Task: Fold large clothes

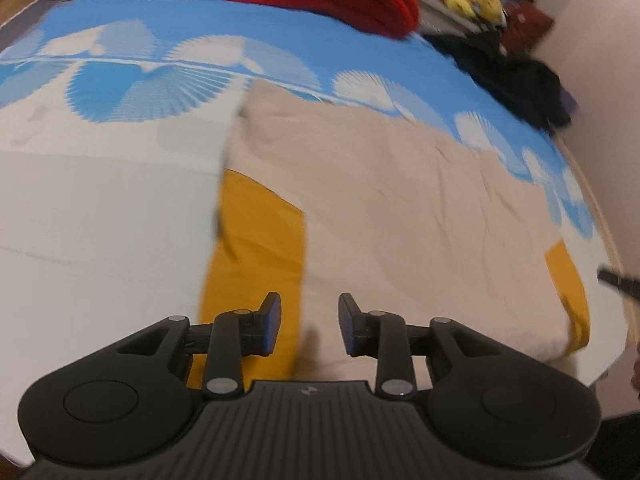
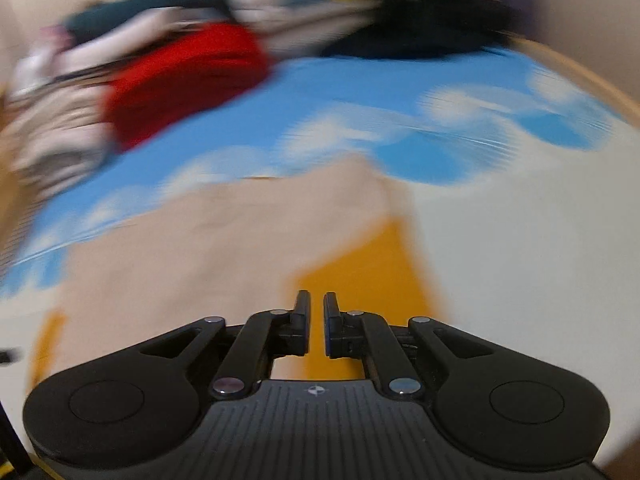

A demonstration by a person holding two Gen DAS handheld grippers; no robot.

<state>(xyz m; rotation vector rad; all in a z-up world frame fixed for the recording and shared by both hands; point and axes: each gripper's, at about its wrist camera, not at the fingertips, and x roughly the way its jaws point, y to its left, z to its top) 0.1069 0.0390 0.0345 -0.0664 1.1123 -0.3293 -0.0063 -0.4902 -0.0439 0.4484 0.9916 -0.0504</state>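
No readable text, labels, brands, numbers or signs anywhere.

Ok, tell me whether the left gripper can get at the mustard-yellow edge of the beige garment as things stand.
Probably yes. The left gripper is open, holds nothing, and points at the beige garment spread flat on the bed; its mustard-yellow edge lies just ahead of the left finger with nothing over it.
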